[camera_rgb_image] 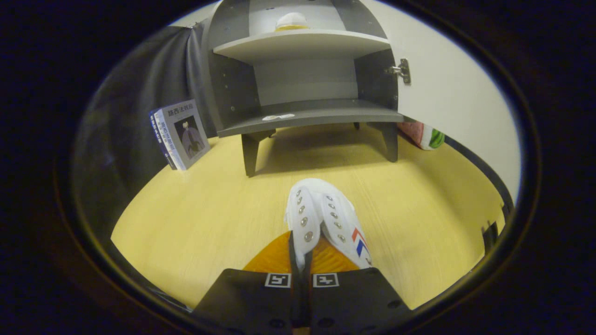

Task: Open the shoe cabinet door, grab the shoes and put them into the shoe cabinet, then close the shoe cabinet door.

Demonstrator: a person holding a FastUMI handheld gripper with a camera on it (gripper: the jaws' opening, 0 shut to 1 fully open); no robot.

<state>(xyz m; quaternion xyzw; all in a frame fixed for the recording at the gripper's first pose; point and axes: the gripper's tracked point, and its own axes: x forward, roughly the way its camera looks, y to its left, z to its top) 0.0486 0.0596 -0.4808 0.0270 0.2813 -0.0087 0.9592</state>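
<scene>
Wide wooden floor (195,223) spreads out ahead of the fingers, and well beyond them stands the grey shoe cabinet (302,83) on its short legs, door (456,93) swung wide open off to the right with a metal hinge (401,70) at its edge. Two shelves inside: the lower one carries only a small pale sticker, the upper one has a white shoe with a yellowish sole (291,21) sitting on it. Left of the cabinet, a couple of books (179,134) lean against the dark cloth wall. To the right, behind the cabinet's leg, a colourful box (423,135) peeks out. And right here, the gripper (301,260) is clenched tight, fingers nearly together, pinching the upper edge of a white sneaker (321,218) with metal eyelets and a red and blue mark on its side; the shoe sticks out just ahead of the fingers, toe towards the cabinet.
</scene>
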